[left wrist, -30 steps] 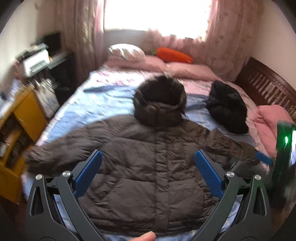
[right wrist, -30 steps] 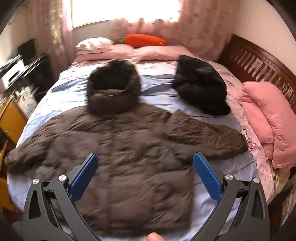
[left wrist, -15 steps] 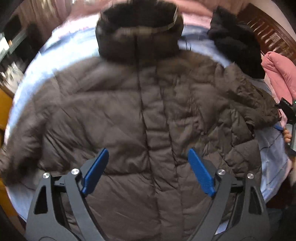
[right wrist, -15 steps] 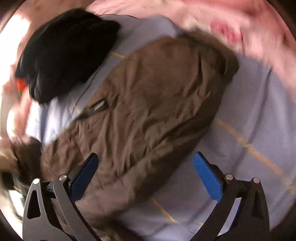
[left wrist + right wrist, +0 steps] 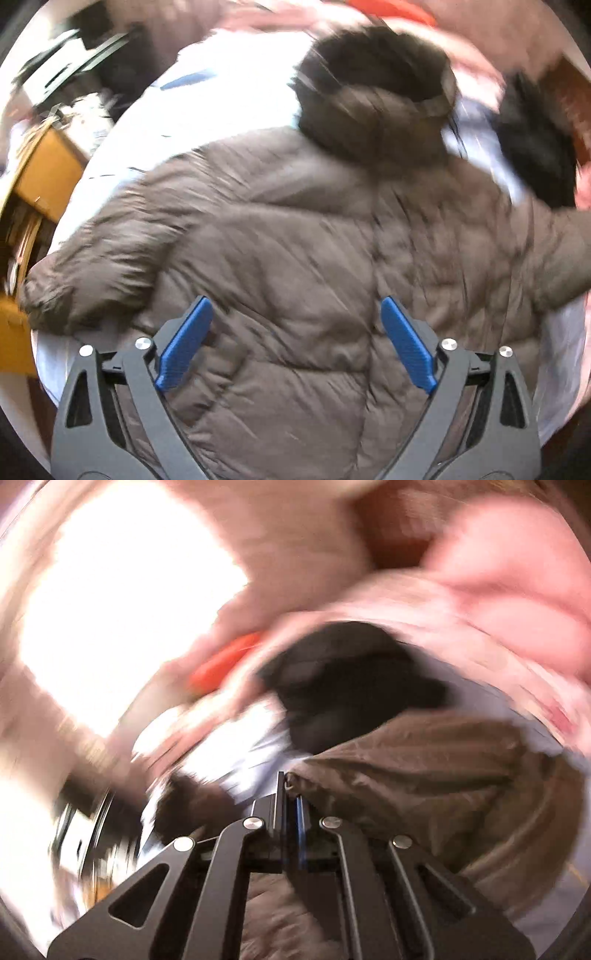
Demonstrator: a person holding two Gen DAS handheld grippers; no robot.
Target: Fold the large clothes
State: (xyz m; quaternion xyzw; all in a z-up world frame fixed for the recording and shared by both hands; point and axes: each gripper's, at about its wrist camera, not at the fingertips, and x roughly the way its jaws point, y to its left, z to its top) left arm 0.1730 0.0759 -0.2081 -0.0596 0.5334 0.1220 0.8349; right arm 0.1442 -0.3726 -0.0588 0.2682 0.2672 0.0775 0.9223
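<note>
A large brown puffer jacket (image 5: pixel 314 258) with a dark fur hood (image 5: pixel 373 74) lies spread face up on the bed, sleeves out to both sides. My left gripper (image 5: pixel 295 343) is open above the jacket's lower front, touching nothing. In the blurred right wrist view my right gripper (image 5: pixel 290 801) is shut, its fingertips pinching the edge of the jacket's right sleeve (image 5: pixel 424 768).
A black garment (image 5: pixel 532 147) lies on the bed right of the hood; it also shows in the right wrist view (image 5: pixel 351 683). A yellow wooden cabinet (image 5: pixel 37 177) stands left of the bed. Pink bedding (image 5: pixel 498 602) and an orange pillow (image 5: pixel 225 661) lie further off.
My right gripper has closed on the right sleeve and swung up. My left gripper has shifted left over the jacket and stays open.
</note>
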